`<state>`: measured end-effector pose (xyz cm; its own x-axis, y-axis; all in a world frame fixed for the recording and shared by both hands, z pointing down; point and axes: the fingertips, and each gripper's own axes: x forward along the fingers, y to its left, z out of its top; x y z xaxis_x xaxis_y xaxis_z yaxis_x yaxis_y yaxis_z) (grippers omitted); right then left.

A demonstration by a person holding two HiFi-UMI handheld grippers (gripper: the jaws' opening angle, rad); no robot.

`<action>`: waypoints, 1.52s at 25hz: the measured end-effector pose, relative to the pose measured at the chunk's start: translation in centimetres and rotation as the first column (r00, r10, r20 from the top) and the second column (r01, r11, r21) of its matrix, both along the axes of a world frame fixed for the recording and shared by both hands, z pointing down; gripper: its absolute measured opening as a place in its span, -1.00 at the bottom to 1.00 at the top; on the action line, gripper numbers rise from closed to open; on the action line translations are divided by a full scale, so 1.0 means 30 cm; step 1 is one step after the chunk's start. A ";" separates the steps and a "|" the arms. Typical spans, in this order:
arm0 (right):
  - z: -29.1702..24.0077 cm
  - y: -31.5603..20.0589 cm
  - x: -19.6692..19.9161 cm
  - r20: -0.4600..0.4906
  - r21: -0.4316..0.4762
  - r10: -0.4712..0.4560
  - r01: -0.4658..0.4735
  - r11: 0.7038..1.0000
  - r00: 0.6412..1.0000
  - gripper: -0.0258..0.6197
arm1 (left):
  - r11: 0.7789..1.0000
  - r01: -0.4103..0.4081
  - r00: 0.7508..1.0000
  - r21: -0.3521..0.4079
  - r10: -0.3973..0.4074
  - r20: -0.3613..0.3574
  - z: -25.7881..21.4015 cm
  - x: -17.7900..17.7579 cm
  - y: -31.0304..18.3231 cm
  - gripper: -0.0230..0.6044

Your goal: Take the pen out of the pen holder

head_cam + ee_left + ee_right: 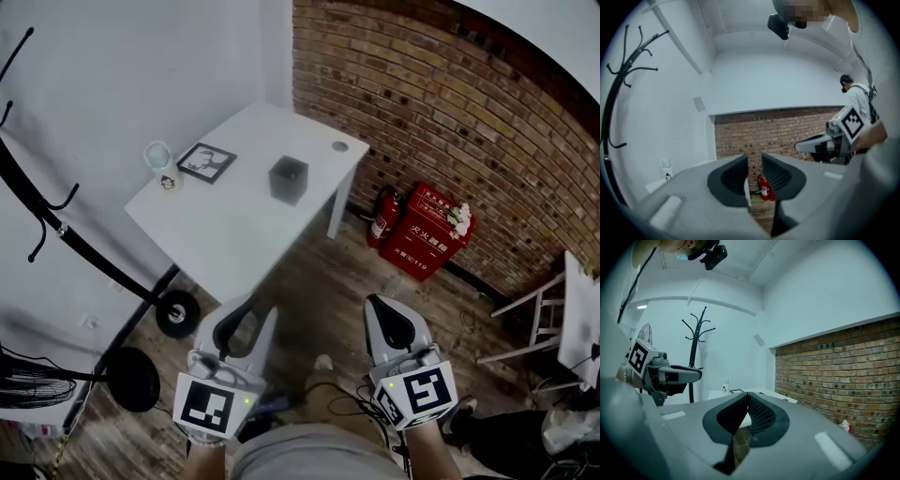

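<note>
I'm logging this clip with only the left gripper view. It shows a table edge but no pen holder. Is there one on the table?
Observer: Yes. The head view shows a dark, cube-shaped pen holder standing on the white table, toward the brick-wall side. I can't make out a pen in it from here.
Operator: Is anything else up there?
Observer: A framed picture lies flat near the far left corner, with a small clear container beside it.
Operator: And the other gripper's jaws?
Observer: In its own view, the right gripper has its jaw tips together, with nothing between them.
</note>
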<state>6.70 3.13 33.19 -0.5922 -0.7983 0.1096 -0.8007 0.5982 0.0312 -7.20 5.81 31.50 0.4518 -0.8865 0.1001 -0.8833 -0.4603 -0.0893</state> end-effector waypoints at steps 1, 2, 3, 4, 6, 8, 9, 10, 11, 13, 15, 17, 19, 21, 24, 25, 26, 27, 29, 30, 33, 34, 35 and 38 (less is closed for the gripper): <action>-0.001 -0.026 0.002 0.002 -0.001 -0.006 0.006 1.000 1.000 -0.91 | 1.000 0.005 1.000 0.000 -0.005 0.003 -0.002 0.004 -0.024 -0.67; -0.001 -0.053 0.005 0.004 -0.002 -0.012 0.012 1.000 1.000 -0.91 | 1.000 0.011 1.000 0.000 -0.011 0.005 -0.004 0.007 -0.049 -0.67; -0.001 -0.080 0.008 0.005 -0.003 -0.017 0.017 1.000 1.000 -0.91 | 1.000 0.017 1.000 -0.001 -0.017 0.006 -0.006 0.010 -0.073 -0.67; -0.001 -0.107 0.011 0.007 -0.004 -0.023 0.023 1.000 1.000 -0.91 | 1.000 0.024 1.000 -0.002 -0.024 0.008 -0.007 0.013 -0.097 -0.67; -0.003 -0.160 0.016 0.009 -0.004 -0.036 0.036 0.999 0.999 -0.91 | 0.999 0.036 0.999 -0.005 -0.036 0.010 -0.008 0.018 -0.142 -0.67; -0.003 -0.210 0.019 0.008 -0.005 -0.048 0.048 0.999 0.999 -0.91 | 0.999 0.048 0.999 -0.010 -0.047 0.009 -0.005 0.023 -0.186 -0.67; -0.003 -0.235 0.022 0.007 -0.006 -0.053 0.053 0.999 0.999 -0.91 | 0.999 0.053 0.999 -0.011 -0.052 0.009 -0.005 0.026 -0.209 -0.67; -0.003 -0.260 0.025 0.006 -0.006 -0.058 0.058 0.998 0.998 -0.91 | 0.998 0.057 0.998 -0.012 -0.057 0.009 -0.003 0.030 -0.231 -0.67; -0.002 -0.285 0.029 0.006 -0.007 -0.063 0.063 0.998 0.998 -0.91 | 0.998 0.062 0.998 -0.014 -0.062 0.008 -0.002 0.034 -0.253 -0.67; 0.000 -0.334 0.035 0.004 -0.009 -0.073 0.073 0.997 0.997 -0.91 | 0.997 0.072 0.997 -0.016 -0.072 0.006 0.000 0.039 -0.297 -0.67; 0.003 -0.381 0.043 0.001 -0.014 -0.083 0.083 0.996 0.997 -0.91 | 0.997 0.081 0.997 -0.016 -0.081 0.004 0.000 0.045 -0.341 -0.67; 0.010 -0.424 0.054 -0.001 -0.024 -0.090 0.090 0.996 0.996 -0.91 | 0.996 0.092 0.996 -0.020 -0.092 0.003 0.004 0.051 -0.381 -0.67; 0.016 -0.464 0.062 -0.002 -0.029 -0.098 0.098 0.995 0.995 -0.91 | 0.994 0.105 0.994 -0.027 -0.105 0.004 0.010 0.056 -0.416 -0.67; 0.019 -0.501 0.069 -0.004 -0.030 -0.110 0.110 0.993 0.994 -0.91 | 0.993 0.116 0.993 -0.028 -0.116 0.007 0.014 0.064 -0.449 -0.67; 0.024 -0.545 0.079 -0.004 -0.033 -0.125 0.125 0.992 0.992 -0.91 | 0.991 0.131 0.991 -0.039 -0.131 0.003 0.021 0.074 -0.485 -0.67; 0.024 -0.556 0.080 -0.003 -0.032 -0.130 0.129 0.991 0.992 -0.91 | 0.990 0.136 0.991 -0.043 -0.136 0.004 0.023 0.075 -0.496 -0.67; 0.023 -0.566 0.082 -0.002 -0.030 -0.133 0.133 0.991 0.991 -0.91 | 0.989 0.141 0.990 -0.045 -0.141 0.004 0.025 0.076 -0.507 -0.67; 0.023 -0.573 0.085 -0.002 -0.030 -0.136 0.136 0.990 0.991 -0.91 | 0.988 0.145 0.989 -0.048 -0.145 0.002 0.027 0.078 -0.517 -0.67; 0.023 -0.582 0.089 -0.003 -0.032 -0.138 0.138 0.990 0.990 -0.91 | 0.987 0.149 0.989 -0.053 -0.150 -0.003 0.031 0.082 -0.534 -0.67; 0.022 -0.584 0.091 -0.002 -0.032 -0.138 0.138 0.990 0.990 -0.91 | 0.987 0.150 0.989 -0.055 -0.150 -0.003 0.031 0.082 -0.541 -0.67; 0.023 -0.592 0.110 0.002 -0.029 -0.125 0.125 0.992 0.992 -0.91 | 0.989 0.138 0.990 -0.047 -0.138 0.006 0.029 0.095 -0.568 -0.66; 0.026 -0.595 0.121 0.005 -0.032 -0.115 0.115 0.993 0.993 -0.91 | 0.990 0.132 0.991 -0.044 -0.132 0.008 0.028 0.101 -0.578 -0.65; 0.031 -0.599 0.129 0.007 -0.035 -0.106 0.106 0.994 0.994 -0.91 | 0.991 0.128 0.992 -0.044 -0.127 0.010 0.028 0.105 -0.588 -0.64; 0.045 -0.615 0.136 0.009 -0.048 -0.092 0.092 0.995 0.996 -0.91 | 0.992 0.116 0.993 -0.042 -0.115 0.017 0.027 0.104 -0.625 -0.62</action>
